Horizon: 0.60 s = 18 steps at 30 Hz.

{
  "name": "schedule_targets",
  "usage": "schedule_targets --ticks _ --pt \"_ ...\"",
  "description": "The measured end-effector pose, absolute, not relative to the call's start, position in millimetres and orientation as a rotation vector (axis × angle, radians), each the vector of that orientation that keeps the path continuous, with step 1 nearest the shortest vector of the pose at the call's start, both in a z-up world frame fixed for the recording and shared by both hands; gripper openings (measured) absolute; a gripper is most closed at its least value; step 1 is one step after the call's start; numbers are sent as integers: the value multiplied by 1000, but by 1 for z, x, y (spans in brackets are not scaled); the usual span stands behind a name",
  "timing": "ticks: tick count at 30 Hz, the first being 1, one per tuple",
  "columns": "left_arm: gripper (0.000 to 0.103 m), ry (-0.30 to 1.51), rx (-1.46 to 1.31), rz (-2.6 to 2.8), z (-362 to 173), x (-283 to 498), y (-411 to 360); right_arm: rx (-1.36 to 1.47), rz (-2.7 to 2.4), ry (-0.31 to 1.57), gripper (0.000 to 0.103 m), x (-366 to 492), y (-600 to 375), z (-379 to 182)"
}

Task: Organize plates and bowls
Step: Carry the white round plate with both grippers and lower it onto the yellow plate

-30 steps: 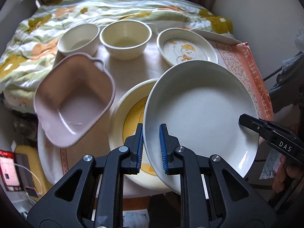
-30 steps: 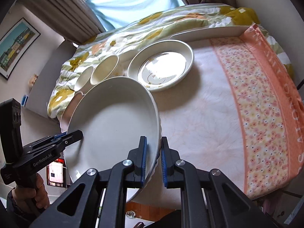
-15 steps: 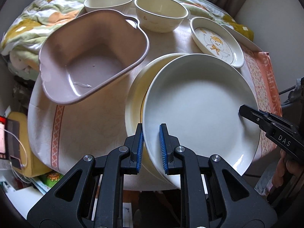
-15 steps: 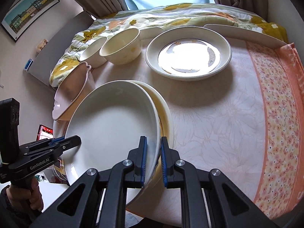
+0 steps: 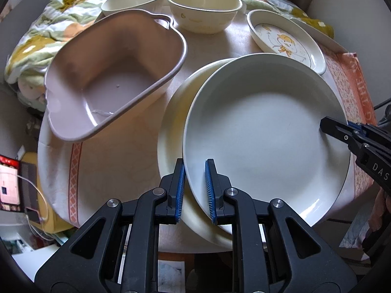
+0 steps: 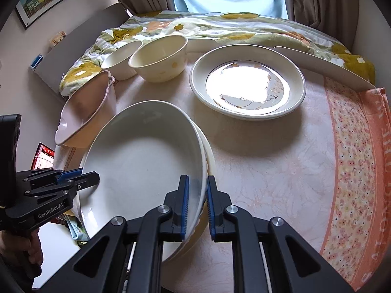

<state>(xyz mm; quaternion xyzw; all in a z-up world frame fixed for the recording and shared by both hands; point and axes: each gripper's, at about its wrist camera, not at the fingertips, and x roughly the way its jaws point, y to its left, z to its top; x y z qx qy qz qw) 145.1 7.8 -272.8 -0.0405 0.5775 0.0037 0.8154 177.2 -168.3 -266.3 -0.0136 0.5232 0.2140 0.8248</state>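
Observation:
A large white plate (image 5: 264,131) lies over a cream plate (image 5: 171,127), whose rim shows on the left side. My left gripper (image 5: 194,193) is shut on the white plate's near rim, one pad inside and one outside. At the plate's right edge my right gripper (image 5: 326,124) grips the opposite rim. In the right wrist view the right gripper (image 6: 196,202) is shut on the white plate (image 6: 141,161), the left gripper (image 6: 94,178) clamps its far-left edge, and the cream plate (image 6: 210,156) peeks out beneath.
A pink basin (image 5: 110,78) stands tilted left of the stack. Behind are two cream bowls (image 5: 204,7) (image 5: 133,0), a duck-print plate (image 5: 286,39) and a long flat dish (image 6: 322,66). The tablecloth (image 6: 268,151) has an orange floral border on the right. A quilt lies beyond.
Both grippers have come down with the white plate. It now covers the cream plate, hiding its yellow centre. The right gripper has also rolled.

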Motion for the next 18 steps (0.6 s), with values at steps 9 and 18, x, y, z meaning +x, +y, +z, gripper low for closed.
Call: schedule_targets --ticks 9,18 --pt "14 1217 -7 34 -273 149 -5 -49 439 1112 13 177 -171 -266" --pt "15 1181 152 94 -271 149 -26 -91 425 1088 13 174 -167 -268"
